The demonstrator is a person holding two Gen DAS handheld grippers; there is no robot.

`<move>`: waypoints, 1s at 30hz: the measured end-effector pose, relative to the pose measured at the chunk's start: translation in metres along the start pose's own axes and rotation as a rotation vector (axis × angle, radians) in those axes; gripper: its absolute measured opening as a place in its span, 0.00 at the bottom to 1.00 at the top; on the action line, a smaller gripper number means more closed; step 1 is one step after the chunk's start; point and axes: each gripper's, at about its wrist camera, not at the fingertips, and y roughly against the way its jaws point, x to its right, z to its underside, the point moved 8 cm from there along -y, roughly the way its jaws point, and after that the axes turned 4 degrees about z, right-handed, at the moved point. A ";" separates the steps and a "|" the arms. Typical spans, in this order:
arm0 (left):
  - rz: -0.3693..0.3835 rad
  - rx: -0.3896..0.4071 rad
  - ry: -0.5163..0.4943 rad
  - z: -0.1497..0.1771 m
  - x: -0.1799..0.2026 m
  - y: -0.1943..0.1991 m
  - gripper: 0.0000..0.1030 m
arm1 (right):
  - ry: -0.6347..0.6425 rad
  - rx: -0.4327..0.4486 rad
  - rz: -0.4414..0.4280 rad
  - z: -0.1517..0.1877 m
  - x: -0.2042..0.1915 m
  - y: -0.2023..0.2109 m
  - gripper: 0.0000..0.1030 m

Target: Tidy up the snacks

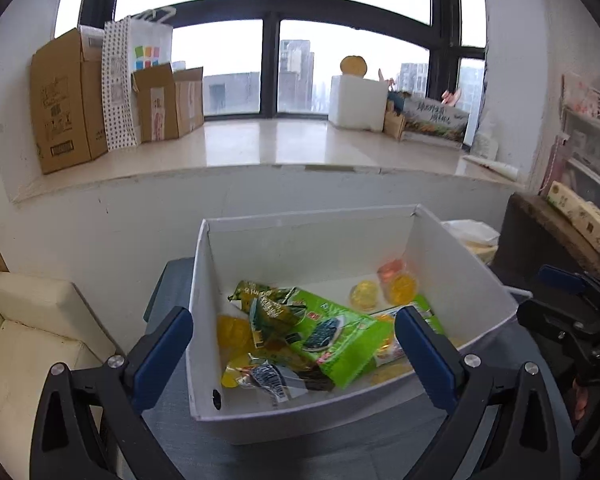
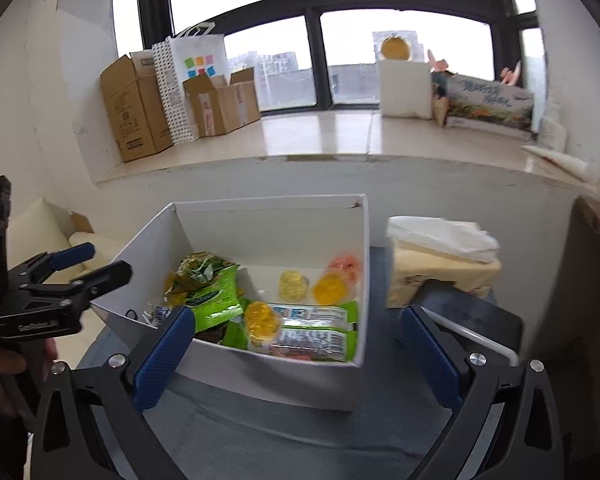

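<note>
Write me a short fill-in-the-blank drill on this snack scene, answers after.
1. The snacks lie inside a white ___.
2. Both grippers' jaws are ___, holding nothing: left gripper, right gripper.
3. The seaweed packet is mostly ___ in colour.
4. The tissue pack sits to the box's ___ in the right wrist view.

Answers: box; open; green; right

big dark-framed window (image 1: 272,40), pale daylight; cardboard boxes (image 1: 66,104) on marble sill (image 1: 260,144), cream sofa (image 1: 28,332) at left.
</note>
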 end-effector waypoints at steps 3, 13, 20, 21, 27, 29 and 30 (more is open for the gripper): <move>-0.051 0.016 -0.001 0.002 0.003 0.015 1.00 | 0.002 0.012 0.023 0.006 0.001 0.014 1.00; 0.000 0.023 0.096 0.046 0.019 0.080 1.00 | -0.024 0.035 0.014 0.044 -0.013 0.083 1.00; -0.019 0.010 0.014 0.090 0.049 0.156 1.00 | -0.011 0.041 -0.072 0.074 -0.037 0.144 1.00; -0.013 0.012 0.018 0.096 0.052 0.166 1.00 | -0.011 0.046 -0.089 0.080 -0.042 0.155 1.00; -0.051 0.015 0.029 0.123 0.059 0.219 1.00 | 0.008 0.072 -0.153 0.107 -0.062 0.196 1.00; -0.041 0.017 0.045 0.131 0.060 0.231 1.00 | 0.017 0.082 -0.150 0.114 -0.066 0.209 1.00; -0.041 0.017 0.053 0.133 0.061 0.234 1.00 | 0.019 0.083 -0.153 0.115 -0.067 0.212 1.00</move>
